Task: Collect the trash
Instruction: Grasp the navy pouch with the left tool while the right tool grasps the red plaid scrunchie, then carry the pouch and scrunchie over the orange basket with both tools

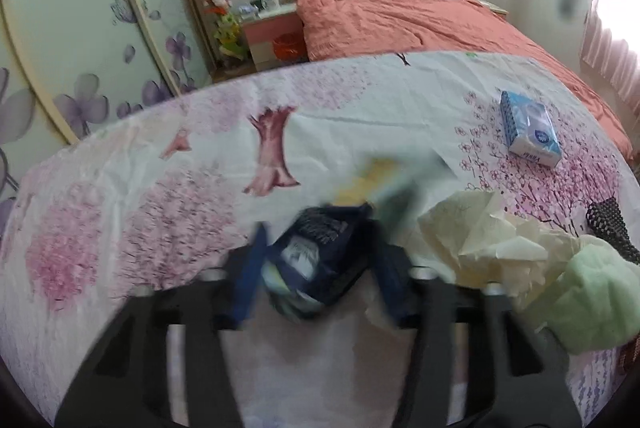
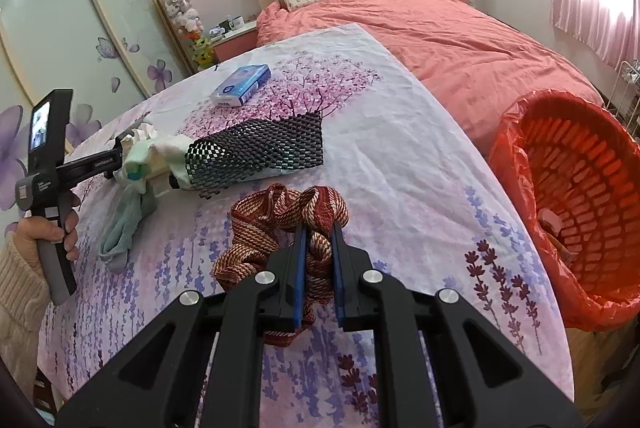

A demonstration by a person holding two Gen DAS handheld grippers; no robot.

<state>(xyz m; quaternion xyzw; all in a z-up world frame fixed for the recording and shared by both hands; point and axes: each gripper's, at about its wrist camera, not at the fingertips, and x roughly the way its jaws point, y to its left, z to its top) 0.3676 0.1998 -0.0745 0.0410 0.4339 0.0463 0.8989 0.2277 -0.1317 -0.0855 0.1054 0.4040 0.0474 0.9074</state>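
Observation:
My left gripper (image 1: 320,248) is shut on a dark blue crumpled wrapper (image 1: 320,260), blurred by motion, over the flowered table (image 1: 140,207). Crumpled cream paper (image 1: 480,240) and a pale green cloth (image 1: 592,292) lie right of it. My right gripper (image 2: 319,260) is shut on a red-and-cream woven strap (image 2: 280,224) bunched on the table (image 2: 400,187). The left gripper (image 2: 116,157) shows at the table's left edge, its tips hidden among tissue and cloth. A red-lined trash basket (image 2: 576,203) stands right of the table.
A black mesh mat (image 2: 260,151) (image 1: 608,224) and a blue tissue pack (image 2: 240,85) (image 1: 528,127) lie on the table. A teal cloth (image 2: 128,224) lies at the left. Behind is a bed with a coral duvet (image 2: 440,35) and a wardrobe (image 1: 80,27).

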